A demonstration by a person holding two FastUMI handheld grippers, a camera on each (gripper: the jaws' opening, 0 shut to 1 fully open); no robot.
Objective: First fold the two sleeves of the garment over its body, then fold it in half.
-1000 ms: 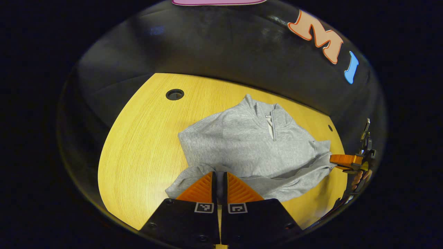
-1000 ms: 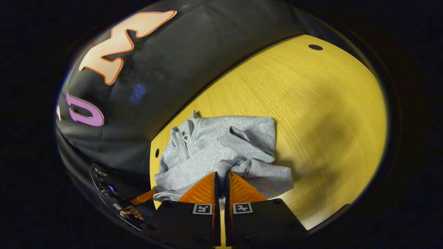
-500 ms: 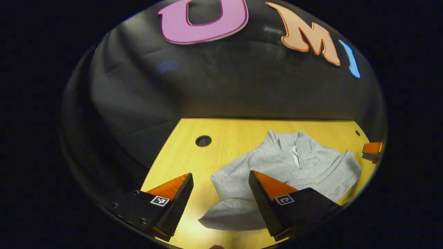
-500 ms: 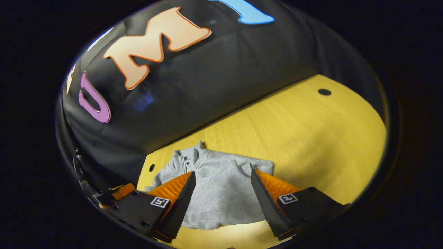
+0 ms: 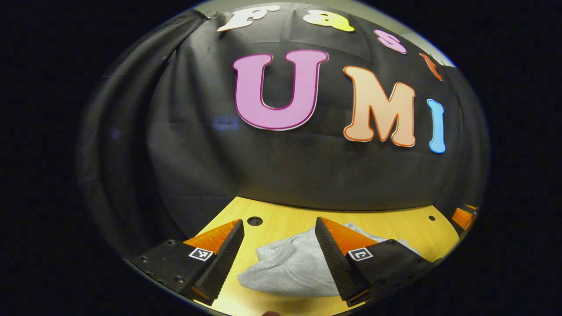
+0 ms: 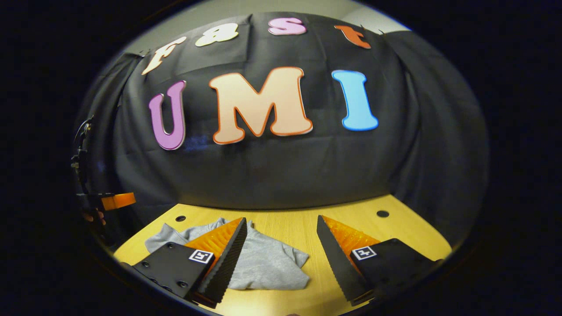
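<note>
Grey zip-neck sweatshirt (image 5: 290, 265) lying folded on wooden table (image 5: 395, 224), left gripper (image 5: 279, 228) hovering above it with fingers spread wide, gripping nothing; right gripper (image 6: 281, 226) likewise hanging wide apart over sweatshirt's edge.

Both the left gripper (image 5: 277, 256) and the right gripper (image 6: 281, 259) have wedge-shaped orange fingers (image 5: 340, 235) with black serrated inner faces, on black screwed mounts bearing small square black-and-white markers (image 6: 201, 256).
</note>
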